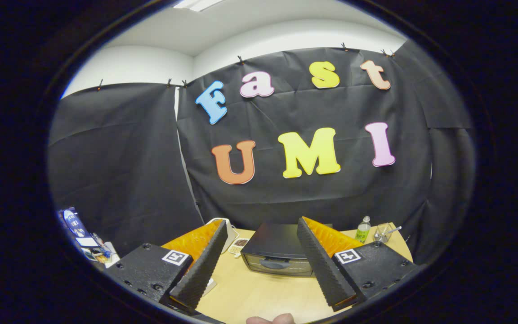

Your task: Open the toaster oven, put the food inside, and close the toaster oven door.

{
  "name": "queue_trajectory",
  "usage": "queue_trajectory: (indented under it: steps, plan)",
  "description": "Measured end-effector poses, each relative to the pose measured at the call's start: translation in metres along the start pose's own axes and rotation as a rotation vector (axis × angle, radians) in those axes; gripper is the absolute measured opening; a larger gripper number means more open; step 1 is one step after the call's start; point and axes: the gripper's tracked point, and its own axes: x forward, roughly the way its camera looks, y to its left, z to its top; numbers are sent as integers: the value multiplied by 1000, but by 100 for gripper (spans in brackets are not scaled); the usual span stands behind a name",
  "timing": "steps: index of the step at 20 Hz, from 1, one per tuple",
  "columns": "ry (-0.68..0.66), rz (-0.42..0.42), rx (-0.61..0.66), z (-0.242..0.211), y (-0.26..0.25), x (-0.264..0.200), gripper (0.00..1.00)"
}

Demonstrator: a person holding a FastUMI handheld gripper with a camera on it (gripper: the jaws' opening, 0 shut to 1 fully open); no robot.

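Hovering: the gripper [261, 265] is held above the table [259, 292], its fingers spread wide with nothing between them.
Fingers: the left finger [200, 270] and right finger [324, 265] are seen as black ridged pads on orange backs, angled apart.
Oven: the toaster oven [272, 254] is set on the table just ahead of the fingers, in the gap between them; its door [277, 265] is seen closed, handle to the front.
Food: a small dish [239, 244] with something dark in it is placed left of the oven, close to the left finger's tip.
Beyond the right finger: a bottle [363, 229] and a glass [382, 233] are stood near the table's far edge.
Near edge: a fingertip [271, 319] is seen below the fingers.
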Motion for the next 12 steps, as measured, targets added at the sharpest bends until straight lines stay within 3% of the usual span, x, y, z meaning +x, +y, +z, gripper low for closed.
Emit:
queue_trajectory:
  steps: [7, 12]
  plan:
    - [-53, -81, -1, 11, -26, -41, 100]
    - [4, -84, 59, -9, -24, -50, 100]
